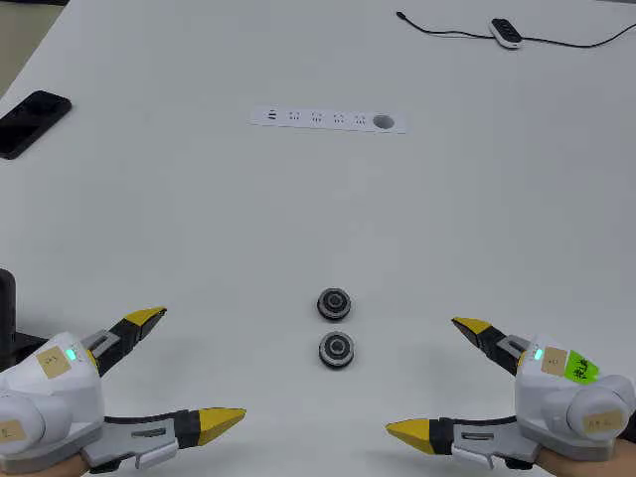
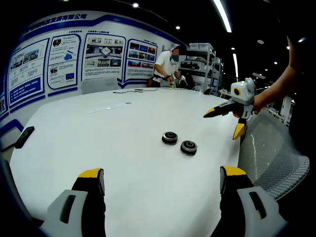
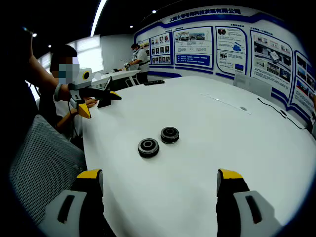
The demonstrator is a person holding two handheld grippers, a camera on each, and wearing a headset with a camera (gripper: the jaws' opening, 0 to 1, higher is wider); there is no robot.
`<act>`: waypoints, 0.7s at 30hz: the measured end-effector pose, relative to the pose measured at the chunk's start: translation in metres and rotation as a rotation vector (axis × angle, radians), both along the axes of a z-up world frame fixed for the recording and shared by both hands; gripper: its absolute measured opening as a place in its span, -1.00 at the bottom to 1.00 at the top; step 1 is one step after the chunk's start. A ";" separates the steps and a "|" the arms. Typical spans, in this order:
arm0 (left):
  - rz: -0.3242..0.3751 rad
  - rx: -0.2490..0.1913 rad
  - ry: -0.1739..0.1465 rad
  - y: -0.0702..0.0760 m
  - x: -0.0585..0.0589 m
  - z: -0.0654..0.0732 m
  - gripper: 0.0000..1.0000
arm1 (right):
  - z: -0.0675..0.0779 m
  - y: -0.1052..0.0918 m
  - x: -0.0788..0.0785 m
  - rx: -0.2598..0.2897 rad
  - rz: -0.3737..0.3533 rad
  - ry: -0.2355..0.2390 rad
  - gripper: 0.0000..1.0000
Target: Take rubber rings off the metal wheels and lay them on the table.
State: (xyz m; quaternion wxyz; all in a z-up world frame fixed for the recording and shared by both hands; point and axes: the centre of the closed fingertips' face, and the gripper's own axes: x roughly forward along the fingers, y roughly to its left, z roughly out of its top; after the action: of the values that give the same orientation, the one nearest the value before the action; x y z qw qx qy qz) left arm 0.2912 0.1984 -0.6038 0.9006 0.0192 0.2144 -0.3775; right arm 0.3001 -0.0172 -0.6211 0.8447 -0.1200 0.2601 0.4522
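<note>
Two metal wheels (image 1: 334,304) (rubber rings on) sat on the white table (image 1: 199,219), left gripper (image 1: 194,366) and right gripper (image 1: 431,377) flanked them, jaws spread wide.

Head view: we found the left gripper (image 1: 191,367) and the right gripper (image 1: 427,376) both cut by the bottom edge, their housings only partly in frame. Black phone (image 1: 30,121) clipped at the left edge. Below it sat a dark object (image 1: 5,318), mostly out of frame; we could not tell what it was. The cable (image 1: 452,35) ran off the right edge. Far wheel (image 1: 334,304) and near wheel (image 1: 337,349): too small for us to separate rubber from metal. Left gripper view: print on the wall posters (image 2: 54,64) was too small to read
</note>
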 end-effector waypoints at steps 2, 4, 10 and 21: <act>-0.003 0.003 0.000 -0.001 0.000 0.000 0.99 | 0.000 0.000 0.000 -0.001 0.001 0.001 0.94; -0.005 0.000 0.002 0.000 0.000 -0.001 1.00 | 0.000 0.000 0.000 -0.001 0.001 0.000 0.94; -0.006 -0.003 0.002 0.000 0.000 -0.002 1.00 | -0.001 -0.002 0.000 -0.006 -0.004 0.002 0.94; -0.004 -0.005 0.005 -0.003 -0.003 -0.001 1.00 | 0.000 -0.003 0.001 -0.007 -0.009 -0.001 0.94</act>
State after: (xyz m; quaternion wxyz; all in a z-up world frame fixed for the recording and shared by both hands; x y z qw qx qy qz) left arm 0.2887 0.1959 -0.6049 0.8993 0.0164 0.2158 -0.3801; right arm 0.3013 -0.0203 -0.6213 0.8465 -0.1220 0.2615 0.4475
